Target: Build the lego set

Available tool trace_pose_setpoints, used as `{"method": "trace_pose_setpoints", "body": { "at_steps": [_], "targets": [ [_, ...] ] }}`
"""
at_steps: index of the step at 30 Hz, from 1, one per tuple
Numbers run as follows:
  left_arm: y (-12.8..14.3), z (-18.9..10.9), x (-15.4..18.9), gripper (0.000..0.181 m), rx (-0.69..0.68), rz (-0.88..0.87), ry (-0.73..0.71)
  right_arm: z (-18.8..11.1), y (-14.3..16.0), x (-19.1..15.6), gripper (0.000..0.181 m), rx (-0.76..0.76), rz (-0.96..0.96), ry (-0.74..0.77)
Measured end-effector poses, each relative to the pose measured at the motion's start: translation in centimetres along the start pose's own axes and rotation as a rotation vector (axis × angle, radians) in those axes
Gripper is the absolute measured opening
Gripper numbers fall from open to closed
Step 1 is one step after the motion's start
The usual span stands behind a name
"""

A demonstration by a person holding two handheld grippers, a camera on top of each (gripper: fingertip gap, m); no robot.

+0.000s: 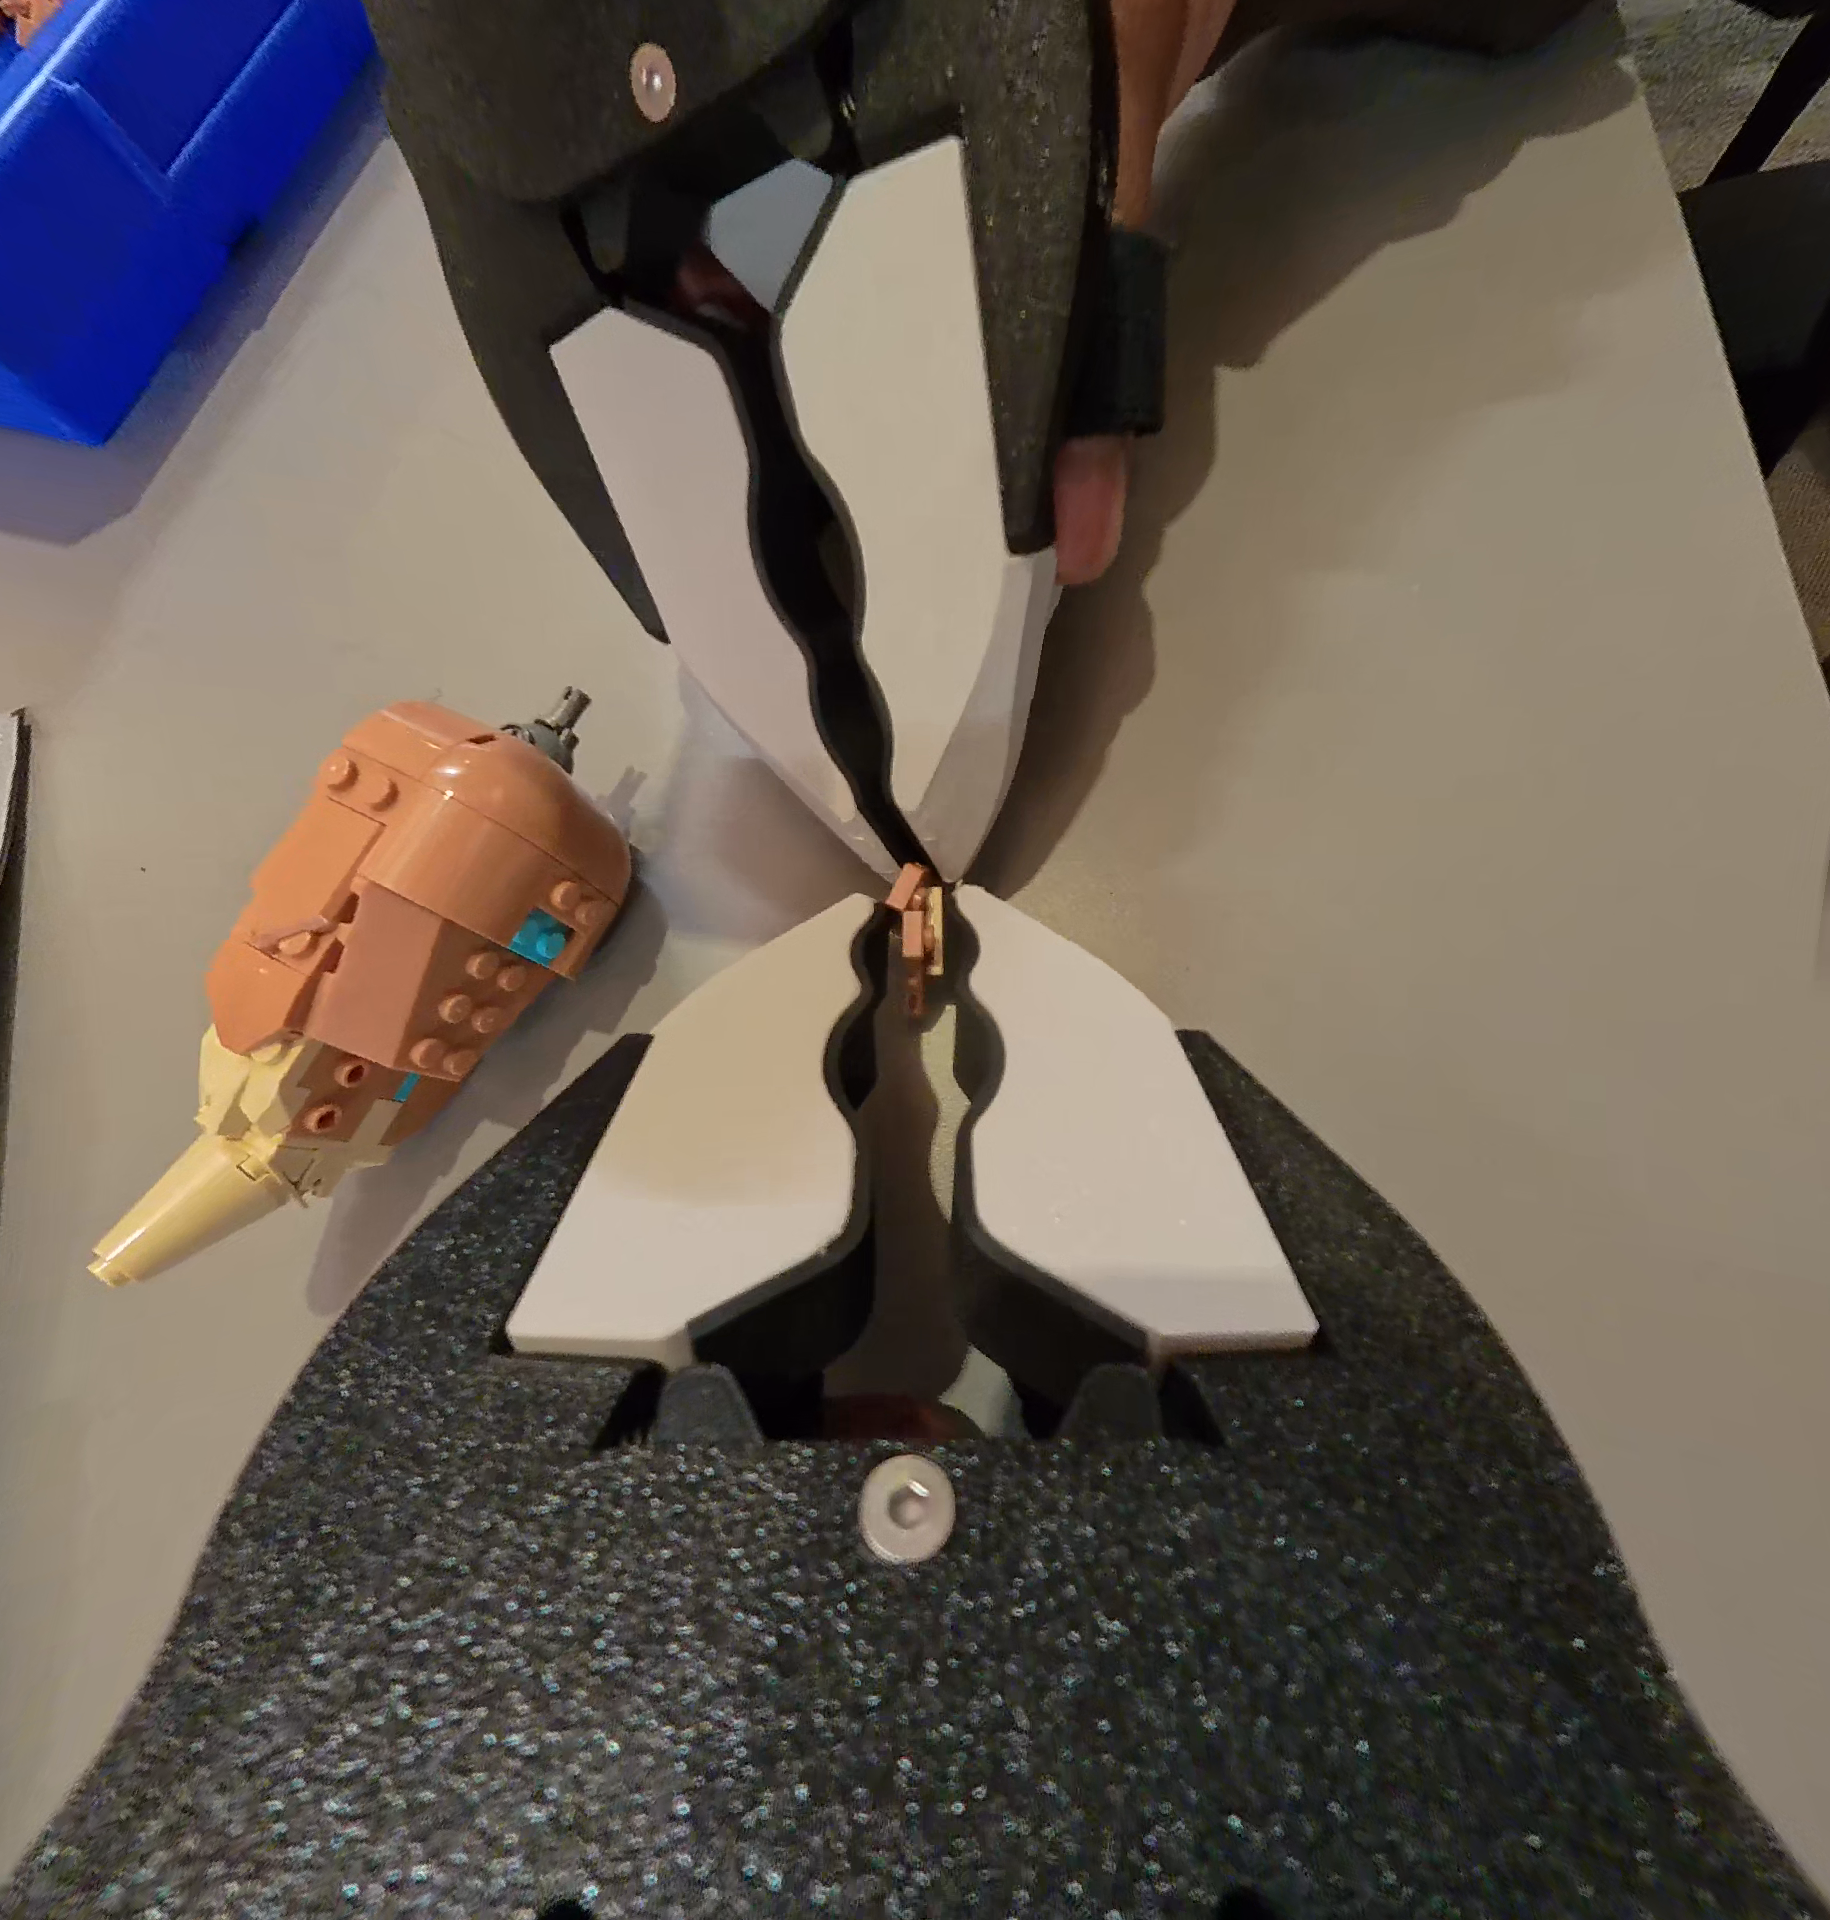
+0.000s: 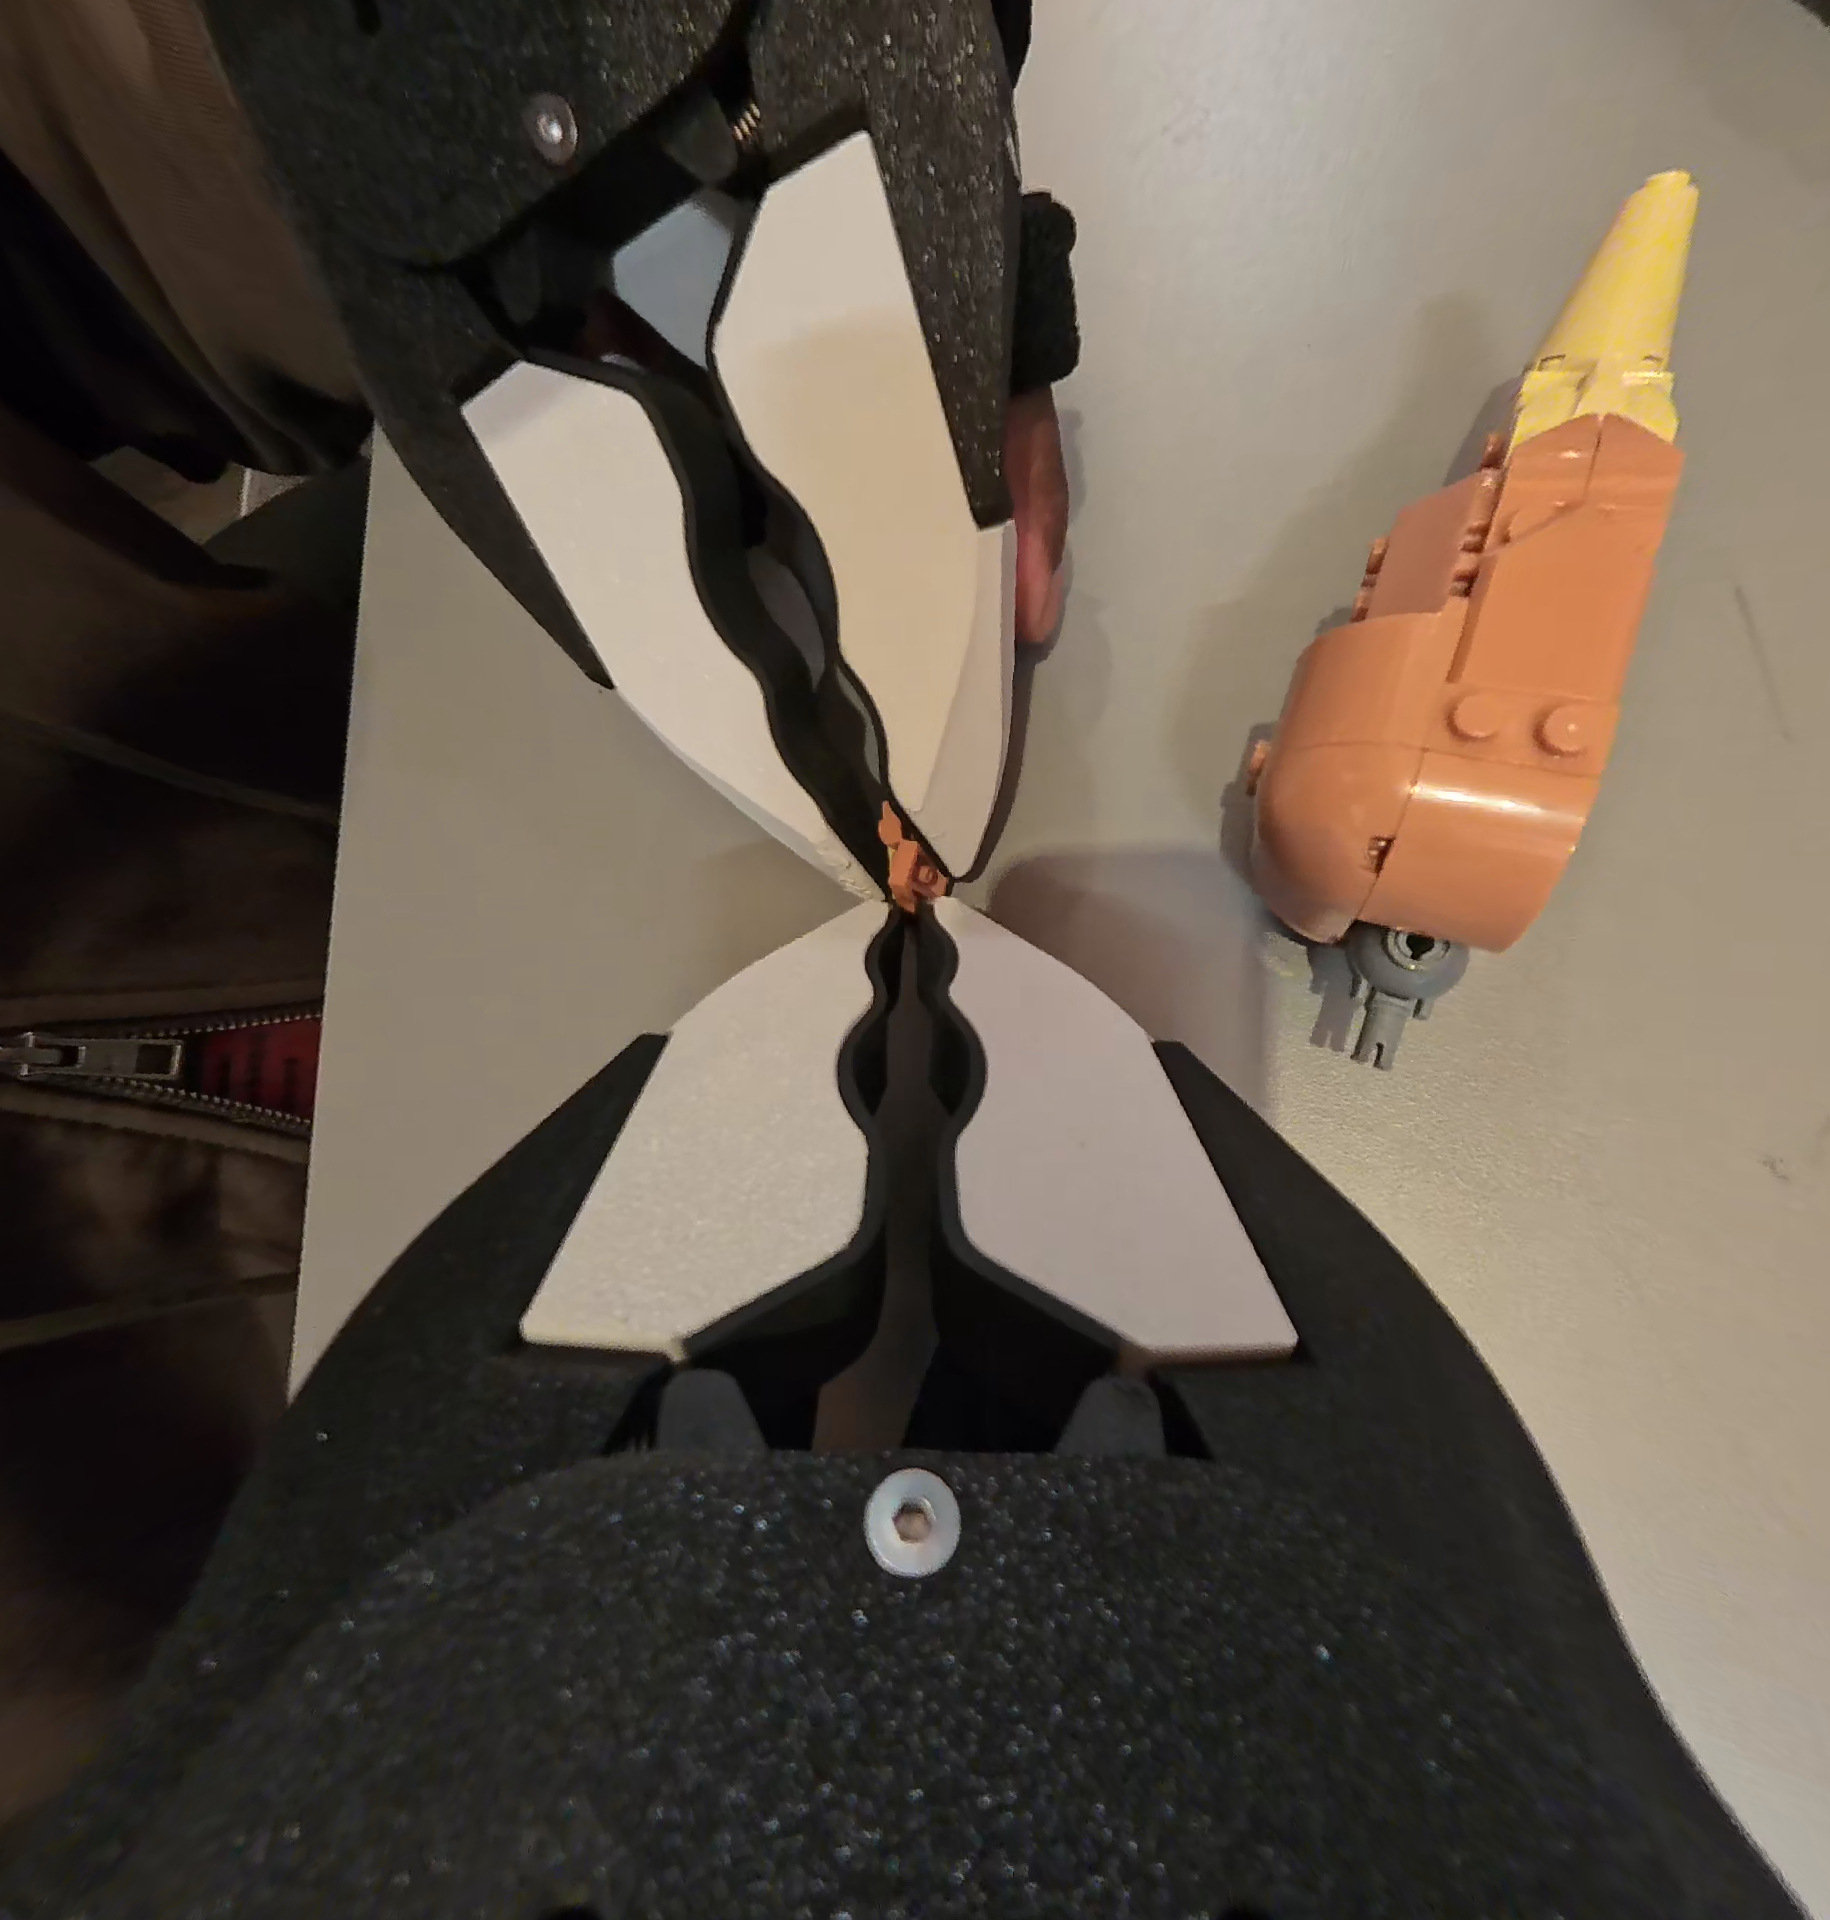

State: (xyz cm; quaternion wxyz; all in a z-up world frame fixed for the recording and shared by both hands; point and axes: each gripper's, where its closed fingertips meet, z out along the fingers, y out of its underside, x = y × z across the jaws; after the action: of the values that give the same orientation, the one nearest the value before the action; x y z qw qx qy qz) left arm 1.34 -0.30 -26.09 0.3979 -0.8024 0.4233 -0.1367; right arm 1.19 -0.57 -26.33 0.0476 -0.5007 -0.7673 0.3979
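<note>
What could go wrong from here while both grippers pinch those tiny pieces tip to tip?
1. The small brown and tan plates are held only at the very tips of the left gripper and right gripper; a slight twist could pop them loose onto the table.
2. The pieces mostly hide between the fingers, so misaligned studs may go unnoticed.
3. The brown lego body lies close beside; a slip could knock it.

lego model on table, left of grippers
</note>
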Motion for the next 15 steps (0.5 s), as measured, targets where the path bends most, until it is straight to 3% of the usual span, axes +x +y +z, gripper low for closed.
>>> {"method": "trace_pose_setpoints", "body": {
  "at_steps": [15],
  "targets": [
    [-0.13,-0.22,0.47,0.007,0.023,0.017,0.048,-0.1,-0.09,-0.43,0.003,-0.009,-0.083,-0.025]
  ]
}}
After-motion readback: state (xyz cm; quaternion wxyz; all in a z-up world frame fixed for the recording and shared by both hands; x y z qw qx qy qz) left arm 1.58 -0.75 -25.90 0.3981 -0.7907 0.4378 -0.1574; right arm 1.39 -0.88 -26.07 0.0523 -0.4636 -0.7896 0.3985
